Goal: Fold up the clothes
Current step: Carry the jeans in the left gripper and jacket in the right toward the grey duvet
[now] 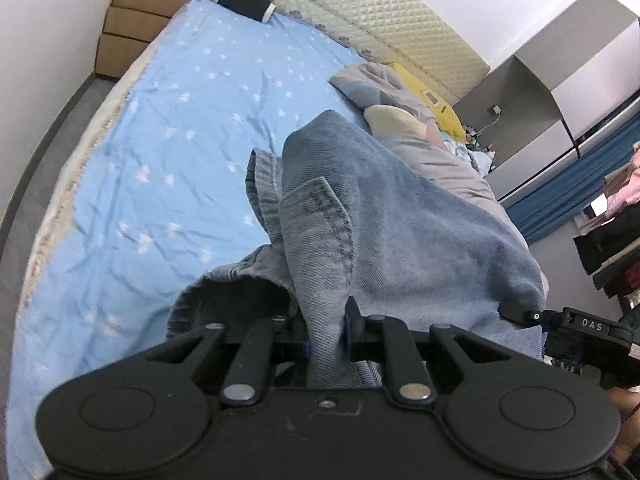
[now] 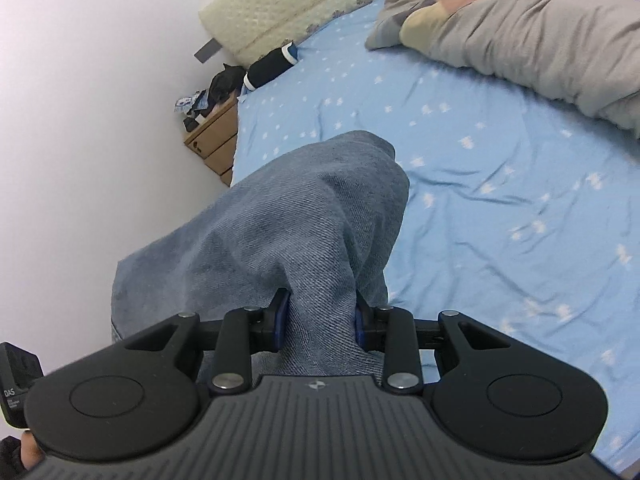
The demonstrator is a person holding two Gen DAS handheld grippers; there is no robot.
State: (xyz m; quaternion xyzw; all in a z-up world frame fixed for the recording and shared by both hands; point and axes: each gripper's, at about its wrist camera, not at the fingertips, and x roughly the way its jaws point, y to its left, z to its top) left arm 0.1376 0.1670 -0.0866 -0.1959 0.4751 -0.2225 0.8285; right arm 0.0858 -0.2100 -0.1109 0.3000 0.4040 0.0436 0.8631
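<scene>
My left gripper (image 1: 326, 330) is clamped on a bunched fold of the jeans (image 1: 380, 240), and my right gripper (image 2: 320, 326) pinches another fold of the same denim, which hangs between them above the blue star-print sheet (image 1: 160, 140). Only the left view shows the stitched seam and the grey wardrobe (image 1: 560, 92) (with the right gripper at its edge). Both views show one wooden nightstand (image 2: 216, 140), one black roll (image 2: 268, 68) at the headboard, and one grey duvet (image 2: 520, 32).
</scene>
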